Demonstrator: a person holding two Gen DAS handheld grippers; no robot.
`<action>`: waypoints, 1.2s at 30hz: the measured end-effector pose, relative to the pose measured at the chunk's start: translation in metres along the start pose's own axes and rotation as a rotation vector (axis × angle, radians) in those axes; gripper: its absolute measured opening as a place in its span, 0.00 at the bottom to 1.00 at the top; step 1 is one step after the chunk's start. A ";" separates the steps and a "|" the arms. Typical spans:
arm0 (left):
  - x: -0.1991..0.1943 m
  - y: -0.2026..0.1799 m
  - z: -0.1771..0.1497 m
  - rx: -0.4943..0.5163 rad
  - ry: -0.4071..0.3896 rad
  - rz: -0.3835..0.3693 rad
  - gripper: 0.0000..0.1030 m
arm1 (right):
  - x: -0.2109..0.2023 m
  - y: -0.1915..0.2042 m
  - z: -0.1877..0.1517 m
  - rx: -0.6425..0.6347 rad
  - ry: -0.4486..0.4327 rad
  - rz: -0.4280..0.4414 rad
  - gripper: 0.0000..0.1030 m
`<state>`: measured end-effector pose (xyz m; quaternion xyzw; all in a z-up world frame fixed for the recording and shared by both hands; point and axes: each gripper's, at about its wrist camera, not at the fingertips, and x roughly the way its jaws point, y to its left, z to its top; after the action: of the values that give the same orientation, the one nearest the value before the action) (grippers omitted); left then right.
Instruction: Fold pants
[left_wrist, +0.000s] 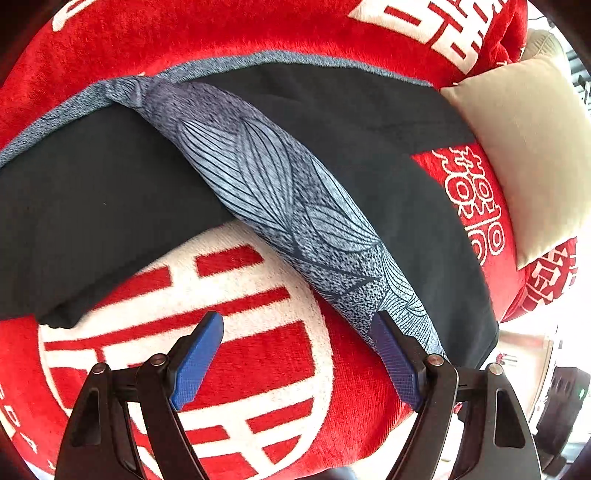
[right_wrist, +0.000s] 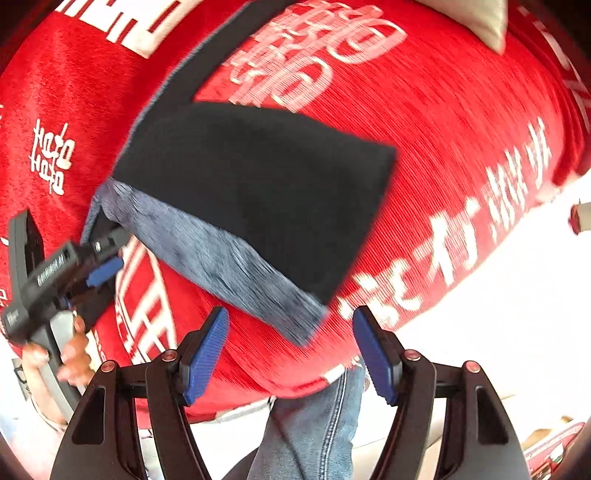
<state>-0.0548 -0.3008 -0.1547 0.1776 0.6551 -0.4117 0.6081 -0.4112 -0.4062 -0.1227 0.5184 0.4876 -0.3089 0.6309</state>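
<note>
Pants (left_wrist: 295, 206) lie spread on red blanket (left_wrist: 240, 350), patterned side panel running diagonally. Left gripper (left_wrist: 299, 354) wide apart, empty, just beside the panel's near end. Right gripper (right_wrist: 291, 350) wide apart, empty, near the pants' corner. Judged: pre-grasp for a fold; next, close on hem edges.

Both grippers' fingers (left_wrist: 201, 360) (right_wrist: 376, 360) spread wide.

The pants (left_wrist: 332, 155) lie flat on the blanket (left_wrist: 240, 37). A folded-over strip (left_wrist: 295, 206) lies slantwise on top of them. A pillow (left_wrist: 524, 147) sits on the blanket just right of the pants. The left gripper (left_wrist: 299, 354) hovers near the strip's end. The right gripper (right_wrist: 291, 347) hangs before the pants' corner.
</note>
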 end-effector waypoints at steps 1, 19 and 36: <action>0.004 -0.003 0.002 0.001 0.001 -0.002 0.80 | 0.001 -0.006 -0.005 0.002 0.000 0.014 0.71; 0.012 -0.044 0.019 -0.091 0.022 -0.099 0.30 | -0.003 0.015 0.044 -0.160 0.128 0.330 0.03; -0.081 -0.035 0.119 -0.203 -0.244 0.165 0.31 | -0.089 0.117 0.338 -0.455 -0.077 0.296 0.03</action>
<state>0.0135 -0.3899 -0.0575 0.1170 0.5981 -0.3107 0.7294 -0.2368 -0.7079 -0.0024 0.4168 0.4389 -0.1155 0.7876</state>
